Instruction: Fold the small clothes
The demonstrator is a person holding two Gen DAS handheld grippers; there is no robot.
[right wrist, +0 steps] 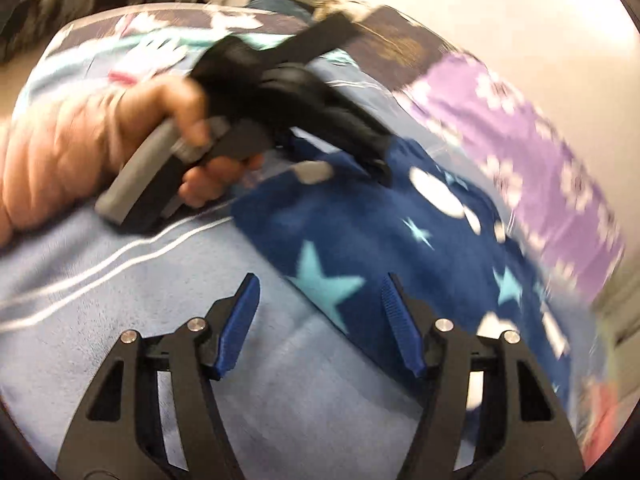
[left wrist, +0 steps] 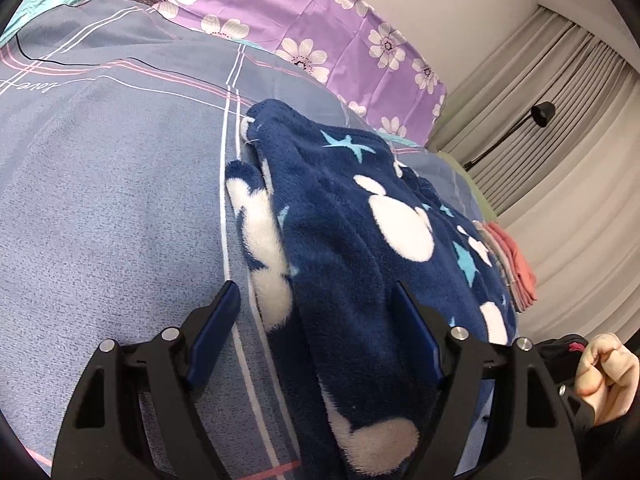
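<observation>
Upside-down script "love" on blue-grey bedsheet (left wrist: 120,168).

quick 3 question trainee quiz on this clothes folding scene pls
1. True or false: the left gripper has its jaws clamped on the navy fleece garment.
2. What is printed on the purple pillow? A) flowers B) stripes C) anchors
3. Where is the pink folded stack relative to the garment, in the left wrist view?

Key: 1 false, the jaws stand open. 2 A. 3 Just right of it, on the bed.

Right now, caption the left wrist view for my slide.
Open left tool straddling navy star-print fleece on a blue bedspread.
</observation>
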